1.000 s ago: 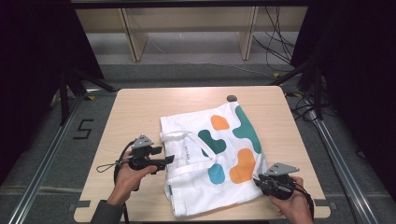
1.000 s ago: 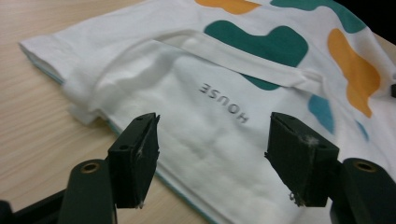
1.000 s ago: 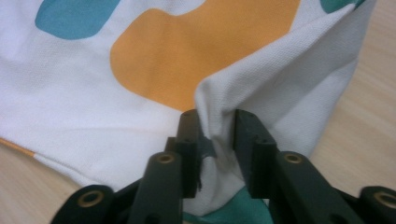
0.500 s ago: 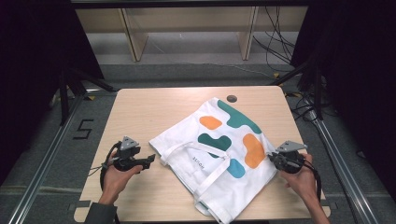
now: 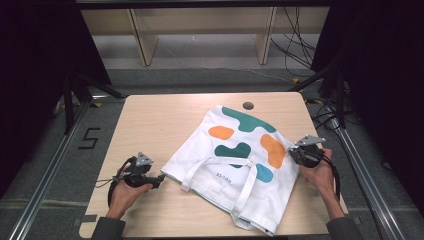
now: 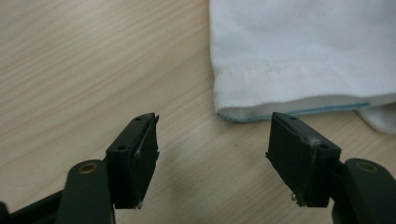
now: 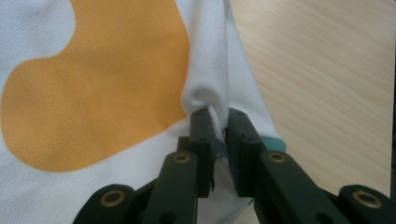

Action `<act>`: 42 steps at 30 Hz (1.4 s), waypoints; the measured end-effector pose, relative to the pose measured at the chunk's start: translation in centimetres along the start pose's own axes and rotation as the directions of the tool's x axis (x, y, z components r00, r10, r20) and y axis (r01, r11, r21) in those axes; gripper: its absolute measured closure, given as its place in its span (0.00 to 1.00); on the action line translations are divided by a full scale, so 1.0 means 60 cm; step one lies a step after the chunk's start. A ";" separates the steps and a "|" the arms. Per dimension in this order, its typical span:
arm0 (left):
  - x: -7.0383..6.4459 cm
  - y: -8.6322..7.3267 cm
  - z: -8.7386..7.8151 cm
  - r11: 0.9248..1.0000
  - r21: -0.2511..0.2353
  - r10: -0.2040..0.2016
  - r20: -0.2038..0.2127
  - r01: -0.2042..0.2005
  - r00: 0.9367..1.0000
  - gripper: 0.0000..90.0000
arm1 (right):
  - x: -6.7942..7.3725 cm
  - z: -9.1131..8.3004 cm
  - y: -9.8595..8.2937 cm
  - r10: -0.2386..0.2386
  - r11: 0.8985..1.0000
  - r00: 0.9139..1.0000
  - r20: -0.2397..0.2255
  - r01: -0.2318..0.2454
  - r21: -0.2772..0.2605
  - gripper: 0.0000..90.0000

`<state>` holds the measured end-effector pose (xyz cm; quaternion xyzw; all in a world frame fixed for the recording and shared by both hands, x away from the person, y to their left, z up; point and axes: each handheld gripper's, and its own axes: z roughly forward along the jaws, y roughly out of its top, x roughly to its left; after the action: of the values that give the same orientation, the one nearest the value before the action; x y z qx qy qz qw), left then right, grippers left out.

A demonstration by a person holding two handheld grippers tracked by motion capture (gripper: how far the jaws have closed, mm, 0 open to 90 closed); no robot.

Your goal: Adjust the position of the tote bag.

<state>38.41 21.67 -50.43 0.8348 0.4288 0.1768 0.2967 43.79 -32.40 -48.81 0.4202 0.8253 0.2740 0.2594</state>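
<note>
So the white tote bag (image 5: 240,165) with the teal and orange blobs is lying spread out on the table (image 5: 160,120), turned at an angle, printed side up with its 2 handles draped across the near half. I'd say the spreading-out is mostly done.

The right gripper (image 5: 300,152) is pinching a fold of fabric at the bag's right edge, next to the big orange patch, fingers (image 7: 201,140) closed tight on the cloth. The left gripper (image 5: 159,179) sits just off the bag's left corner with its fingers (image 6: 135,158) spread wide, holding nothing, hem right in front of them.

What's left, my guess: grab that corner and pull the wrinkles out or fold it.

Table is light wood with a small round hole (image 5: 247,106) near the far edge. Beyond it there's a grey floor, wooden table legs, loose cables and dark curtains on both sides.
</note>
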 end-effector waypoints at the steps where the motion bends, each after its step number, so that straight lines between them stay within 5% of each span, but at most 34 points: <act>1: 0.000 0.001 0.004 1.000 0.008 0.011 -0.001 -0.011 1.000 0.36 | 0.001 0.000 0.000 0.015 1.000 1.000 0.003 -0.015 -0.001 0.90; 7: -0.009 0.013 0.023 0.999 -0.018 -0.041 -0.005 0.041 0.999 0.37 | -0.003 0.001 -0.002 -0.001 1.000 1.000 0.005 0.001 -0.017 0.86; 8: -0.008 0.016 0.023 1.000 -0.005 -0.017 0.005 0.017 1.000 0.36 | -0.004 0.001 -0.002 0.003 1.000 1.000 0.002 -0.003 -0.018 0.85; 11: -0.013 0.025 0.029 0.999 -0.033 -0.019 0.006 0.020 1.000 0.36 | -0.004 -0.001 -0.002 0.030 0.999 1.000 -0.008 -0.030 -0.022 0.71; 12: -0.016 0.027 0.033 0.997 -0.067 -0.040 0.010 0.041 0.999 0.36 | 0.000 -0.005 -0.001 0.065 0.998 0.998 0.026 -0.065 -0.022 0.63; 15: -0.017 0.035 0.040 0.995 -0.094 0.027 -0.002 -0.027 1.000 0.38 | 0.004 -0.020 0.000 0.032 0.999 0.999 0.012 -0.031 -0.007 0.53; 16: -0.018 0.036 0.042 0.993 -0.104 0.049 -0.003 -0.049 0.999 0.40 | 0.011 -0.027 -0.001 0.064 0.998 0.998 0.012 -0.063 -0.024 0.51; 17: -0.020 0.037 0.046 0.990 -0.136 0.043 0.014 -0.041 0.999 0.46 | 0.013 -0.035 -0.003 0.058 0.998 0.998 0.008 -0.058 -0.025 0.49; 18: -0.019 0.039 0.045 0.988 -0.128 0.089 -0.009 -0.089 0.996 0.57 | 0.021 -0.046 -0.004 0.099 0.995 0.995 0.000 -0.099 -0.015 0.49; 19: -0.021 0.043 0.042 0.985 -0.121 0.118 -0.039 -0.122 0.992 0.61 | 0.023 -0.054 -0.007 0.076 0.997 0.997 0.008 -0.076 -0.022 0.48; 20: -0.021 0.045 0.041 0.985 -0.122 0.115 -0.041 -0.119 0.993 0.67 | 0.032 -0.063 -0.009 0.103 0.994 0.995 -0.010 -0.103 -0.036 0.47; 22: -0.022 0.046 0.034 0.987 -0.129 0.086 -0.057 -0.093 0.995 0.83 | 0.040 -0.076 -0.011 0.083 0.996 0.996 -0.038 -0.084 -0.028 0.46; 24: -0.023 0.044 0.028 0.988 -0.137 0.070 -0.053 -0.077 0.996 0.84 | 0.061 -0.089 -0.012 0.092 0.995 0.993 -0.070 -0.094 -0.018 0.45; 29: -0.037 0.022 0.005 0.991 -0.107 0.080 -0.006 -0.080 0.997 0.85 | 0.127 -0.123 -0.021 0.029 1.000 0.983 -0.181 -0.029 0.001 0.44; 30: -0.042 0.015 0.000 0.992 -0.114 0.056 0.014 -0.054 0.998 0.86 | 0.140 -0.132 -0.025 0.018 1.000 0.981 -0.191 -0.017 0.006 0.44; 34: -0.061 -0.012 -0.022 0.993 -0.096 0.071 0.038 -0.067 0.997 0.86 | 0.181 -0.160 -0.047 -0.026 1.000 0.973 -0.230 0.024 -0.010 0.43; 42: -0.081 -0.022 -0.037 0.991 -0.079 0.107 0.028 -0.104 0.994 0.86 | 0.225 -0.187 -0.092 -0.078 0.997 0.949 -0.305 0.080 -0.006 0.39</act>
<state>33.60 19.04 -49.81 0.8471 0.3719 0.1950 0.3258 26.42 -26.48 -47.13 0.3403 0.8724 0.3223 0.1384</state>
